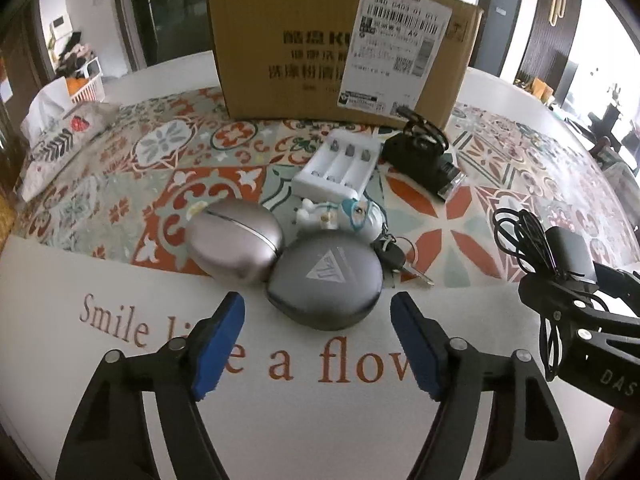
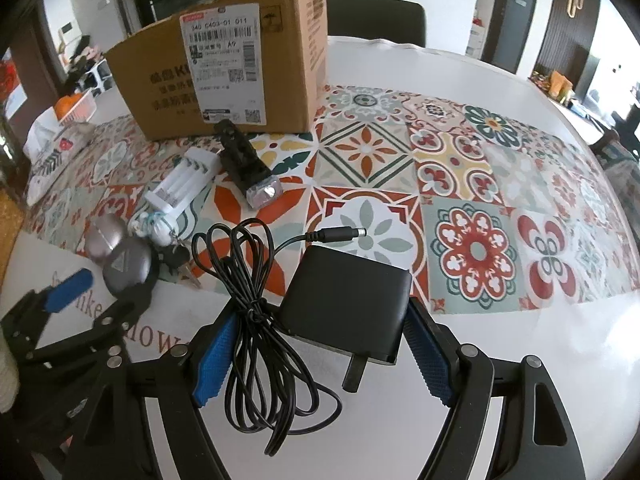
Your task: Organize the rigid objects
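My left gripper [image 1: 318, 344] is open and empty, just short of a dark grey oval case [image 1: 325, 280]. A silver oval case [image 1: 234, 240] lies to its left. Behind them lie a small figurine with keys [image 1: 360, 220], a white battery charger [image 1: 338, 164] and a black flashlight [image 1: 424, 156]. A cardboard box [image 1: 320, 52] stands at the back. My right gripper [image 2: 320, 348] is shut on a black power adapter [image 2: 346, 300], with its bundled cable [image 2: 248, 300] against the left finger. The gripper and adapter [image 1: 568, 256] also show in the left wrist view.
A patterned tile mat [image 2: 460, 184] covers the round white table [image 2: 520, 360]. A folded printed cloth [image 1: 60, 140] lies at the far left edge. A dark chair [image 2: 376, 16] stands behind the box.
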A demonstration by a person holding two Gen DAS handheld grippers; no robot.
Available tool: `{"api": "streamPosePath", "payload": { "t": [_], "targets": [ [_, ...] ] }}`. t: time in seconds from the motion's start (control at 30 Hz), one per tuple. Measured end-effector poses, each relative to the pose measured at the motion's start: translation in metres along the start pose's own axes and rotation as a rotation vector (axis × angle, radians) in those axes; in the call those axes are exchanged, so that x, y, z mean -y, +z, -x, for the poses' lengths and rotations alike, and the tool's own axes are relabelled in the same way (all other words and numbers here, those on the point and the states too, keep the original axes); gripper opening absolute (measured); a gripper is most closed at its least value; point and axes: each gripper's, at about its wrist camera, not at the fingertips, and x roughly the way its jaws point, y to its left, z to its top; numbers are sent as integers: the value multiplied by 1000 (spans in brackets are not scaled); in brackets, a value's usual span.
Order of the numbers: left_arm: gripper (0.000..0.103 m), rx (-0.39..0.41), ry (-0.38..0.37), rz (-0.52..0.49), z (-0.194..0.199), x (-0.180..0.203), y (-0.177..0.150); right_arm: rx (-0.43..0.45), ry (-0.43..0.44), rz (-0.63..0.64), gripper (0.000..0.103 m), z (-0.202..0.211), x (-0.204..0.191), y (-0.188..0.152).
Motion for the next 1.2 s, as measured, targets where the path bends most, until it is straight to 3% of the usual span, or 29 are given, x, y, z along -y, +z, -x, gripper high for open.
{"api": "streamPosePath", "payload": {
  "t": [0.27, 0.5, 0.67, 0.83, 1.2],
  "targets": [
    [74, 21, 19, -3, -7, 6, 4, 2, 24, 12, 78, -9, 2, 2],
    [61, 17, 19, -4, -16, 6, 8, 3, 41, 15, 78, -15, 1, 6],
    [61, 7, 5, -9, -16, 3, 7, -2, 52, 15, 78, -17, -3, 5],
    [61, 3, -3, -16, -5, -1, 6, 0, 54, 8, 78, -12, -6, 4],
    [60, 83, -5, -35, 35, -16, 15, 50, 62, -5, 78, 20, -22, 6]
  ]
}}
